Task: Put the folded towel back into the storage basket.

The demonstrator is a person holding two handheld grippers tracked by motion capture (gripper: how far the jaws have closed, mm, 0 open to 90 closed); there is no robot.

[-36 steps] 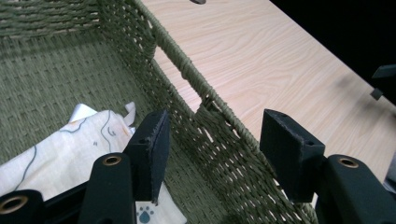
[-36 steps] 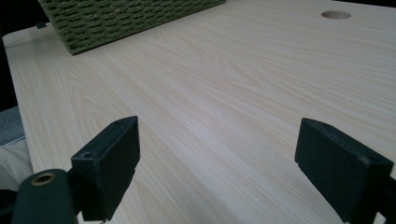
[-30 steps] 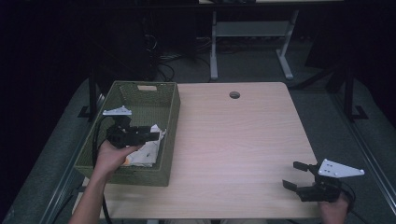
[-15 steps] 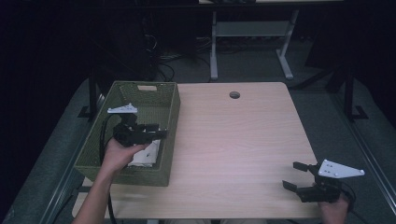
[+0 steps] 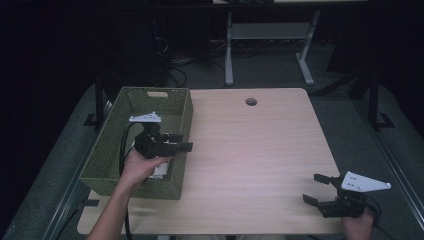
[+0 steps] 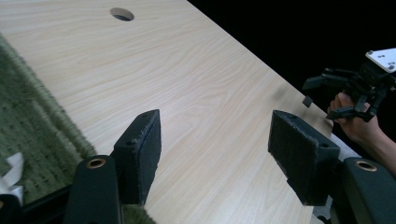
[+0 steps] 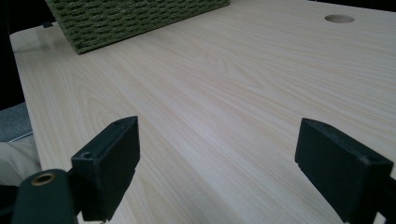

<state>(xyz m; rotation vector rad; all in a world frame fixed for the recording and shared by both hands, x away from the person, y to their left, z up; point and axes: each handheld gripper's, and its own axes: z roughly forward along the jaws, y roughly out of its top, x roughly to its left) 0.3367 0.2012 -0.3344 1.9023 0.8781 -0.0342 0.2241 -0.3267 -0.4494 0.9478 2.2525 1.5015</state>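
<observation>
Left gripper [image 5: 181, 142] shifted rightward over basket [image 5: 112, 155] rim, jaws opening, empty, pointing right

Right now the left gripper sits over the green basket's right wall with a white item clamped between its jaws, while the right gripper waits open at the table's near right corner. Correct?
Not quite. The left gripper holds nothing: the left gripper view shows only bare table between its open jaws. The white item lies in the green basket. The right gripper is open at the near right corner, as you say.
</observation>
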